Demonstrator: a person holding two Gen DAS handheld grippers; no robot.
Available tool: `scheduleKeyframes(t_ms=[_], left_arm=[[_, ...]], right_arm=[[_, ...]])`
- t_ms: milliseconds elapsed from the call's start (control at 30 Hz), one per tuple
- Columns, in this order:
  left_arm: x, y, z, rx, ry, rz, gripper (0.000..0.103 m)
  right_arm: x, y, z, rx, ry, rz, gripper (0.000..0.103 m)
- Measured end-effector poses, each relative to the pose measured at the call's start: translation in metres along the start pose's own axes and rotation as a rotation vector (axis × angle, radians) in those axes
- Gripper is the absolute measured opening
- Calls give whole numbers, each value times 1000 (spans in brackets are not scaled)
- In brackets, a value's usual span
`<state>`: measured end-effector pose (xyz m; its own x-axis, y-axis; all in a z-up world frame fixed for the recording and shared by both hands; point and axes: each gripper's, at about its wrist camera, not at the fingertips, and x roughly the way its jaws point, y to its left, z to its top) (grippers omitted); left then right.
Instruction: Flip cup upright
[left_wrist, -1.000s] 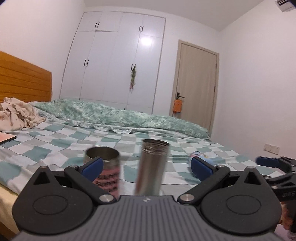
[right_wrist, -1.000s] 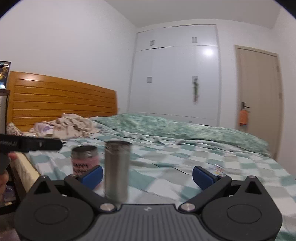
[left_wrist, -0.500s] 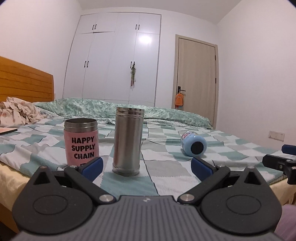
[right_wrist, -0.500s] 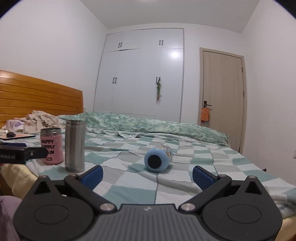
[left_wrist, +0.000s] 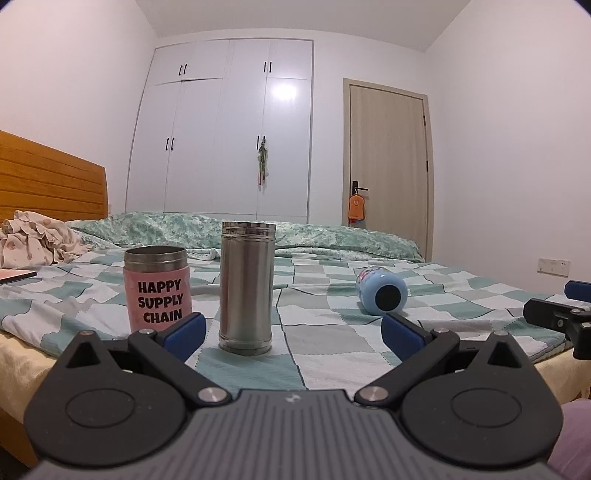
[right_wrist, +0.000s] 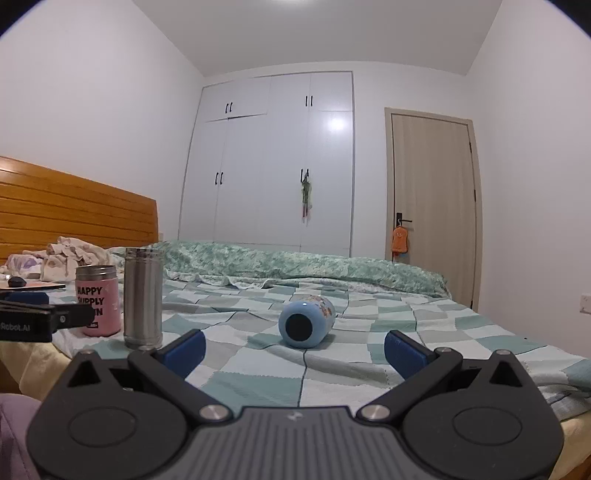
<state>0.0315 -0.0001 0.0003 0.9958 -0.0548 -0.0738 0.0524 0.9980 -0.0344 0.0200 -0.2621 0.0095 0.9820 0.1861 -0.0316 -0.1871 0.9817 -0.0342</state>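
A light blue cup (right_wrist: 306, 322) lies on its side on the checked bedspread, its dark round end facing me; it also shows in the left wrist view (left_wrist: 381, 294), to the right. My right gripper (right_wrist: 294, 348) is open and empty, a little short of the cup and centred on it. My left gripper (left_wrist: 293, 334) is open and empty, in front of a tall steel cup (left_wrist: 247, 281) that stands upright. The right gripper's tip shows at the left wrist view's right edge.
A pink cup (left_wrist: 158, 288) reading HAPPY SUPPLY CHAIN stands upright left of the steel cup (right_wrist: 143, 297). Crumpled clothes (left_wrist: 33, 236) and a wooden headboard (right_wrist: 74, 218) are at the left. A rumpled green duvet (right_wrist: 295, 266) lies behind. The bed edge (left_wrist: 22, 358) is close below.
Both grippers have pulled back and lowered from the bed. The view has levelled, and the blue cup now sits centred before the right gripper. The cups have not moved.
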Motion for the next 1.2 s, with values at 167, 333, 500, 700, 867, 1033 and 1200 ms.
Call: scheduleKeyframes(t_ms=[167, 333, 500, 700, 867, 1033, 1200], left_arm=[[-3, -3, -1, 3, -14, -5, 103], [-4, -5, -1, 1, -18, -10, 103], [-3, -5, -1, -3, -18, -11, 103], [-3, -4, -2, -7, -16, -11, 103], [-3, -5, -2, -8, -18, -12, 103], [-3, -6, -2, -8, -20, -12, 103], [-3, -6, -2, -8, -21, -14, 103]], right_arm=[[-4, 2, 0, -10, -15, -2, 103], [-5, 3, 0, -17, -21, -3, 103], [-5, 3, -1, -21, -20, -5, 103], [-5, 4, -1, -24, -21, -6, 103], [-5, 4, -1, -24, -21, -6, 103], [-5, 4, -1, -24, -21, -6, 103], [-5, 4, -1, -24, -21, -6, 103]])
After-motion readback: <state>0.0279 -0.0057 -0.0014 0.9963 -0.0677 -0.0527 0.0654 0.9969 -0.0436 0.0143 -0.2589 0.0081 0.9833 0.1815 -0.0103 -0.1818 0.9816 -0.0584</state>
